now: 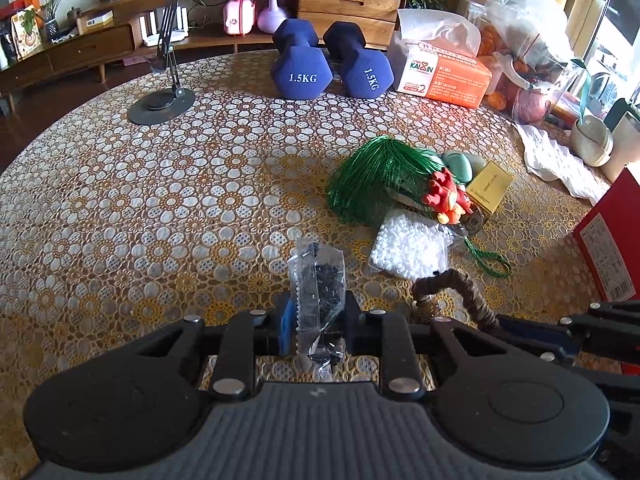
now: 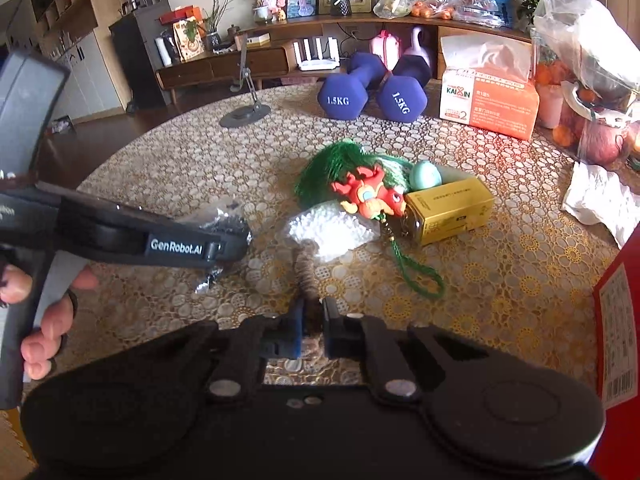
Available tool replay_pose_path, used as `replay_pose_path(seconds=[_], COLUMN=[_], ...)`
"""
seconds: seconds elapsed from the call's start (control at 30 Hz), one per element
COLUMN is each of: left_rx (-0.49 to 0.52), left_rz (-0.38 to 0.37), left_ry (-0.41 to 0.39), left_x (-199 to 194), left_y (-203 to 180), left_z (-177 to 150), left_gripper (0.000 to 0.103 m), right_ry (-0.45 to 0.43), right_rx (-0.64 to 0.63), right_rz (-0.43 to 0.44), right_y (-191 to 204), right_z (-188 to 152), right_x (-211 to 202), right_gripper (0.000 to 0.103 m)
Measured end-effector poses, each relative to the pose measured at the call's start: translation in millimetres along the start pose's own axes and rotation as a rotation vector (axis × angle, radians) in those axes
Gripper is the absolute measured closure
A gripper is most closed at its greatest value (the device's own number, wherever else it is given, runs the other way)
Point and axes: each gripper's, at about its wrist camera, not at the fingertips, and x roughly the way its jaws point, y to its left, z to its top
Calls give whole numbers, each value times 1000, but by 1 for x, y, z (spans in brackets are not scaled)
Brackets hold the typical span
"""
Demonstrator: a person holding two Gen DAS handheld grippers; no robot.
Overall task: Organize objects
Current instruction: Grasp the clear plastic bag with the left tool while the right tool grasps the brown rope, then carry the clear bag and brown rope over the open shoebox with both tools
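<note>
The clear packet of small black pieces [image 1: 318, 280] stood upright between the pads of the left gripper [image 1: 318, 322], which was clamped on it just above the flower-patterned tablecloth [image 1: 160, 200]; in the right wrist view the same packet [image 2: 224, 216] showed crinkled behind that gripper's black arm, whose handle a person's hand [image 2: 44, 312] grasped. The right gripper [image 2: 311, 326] had its jaws closed on a brown fuzzy hair tie [image 2: 306, 270], which rose from between the blue pads toward the pile; from the left wrist view the hair tie [image 1: 460, 286] arched beside the right gripper's fingers [image 1: 560, 344]. Just beyond it lay a bag of white beads [image 2: 328, 230], touching a red dragon charm [image 2: 372, 196] whose green cord [image 2: 424, 276] looped out over the cloth. A green tassel [image 2: 344, 164] spread behind the charm, a pale green egg-shaped thing [image 2: 425, 174] sat beside it, and a gold box [image 2: 452, 210] lay on its side against the charm. Farther back, well apart from the pile, two blue dumbbells [image 2: 374, 86] marked 1.5KG rested side by side, next to an orange-and-white tissue pack [image 2: 488, 96]. A dark round-based stand [image 2: 244, 114] stood near the table's far left edge, and a red box [image 2: 618, 320] filled the right margin.
</note>
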Motion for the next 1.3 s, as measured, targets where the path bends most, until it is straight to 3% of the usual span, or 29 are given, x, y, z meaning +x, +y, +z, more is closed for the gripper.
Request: replay_pose_path(seconds=[0.47,0.87,1.3], left_rx=[126,305,471], left_rz=[-78,-159,-261], left_ry=[-37,-94,-90], left_x=[-88,-151,-162], left_y=[-42,-132,-254], left_z=[-1,5,1], left_gripper=[80,80,80], right_ry=[-125,-224,-291], right_rx=[0,-43,37], right_rz=[-5,-107,-216], right_y=[-1,-27,-97], right_z=[9,0,-24], right_x=[-103,-192,-249], right_gripper=[96,95,96])
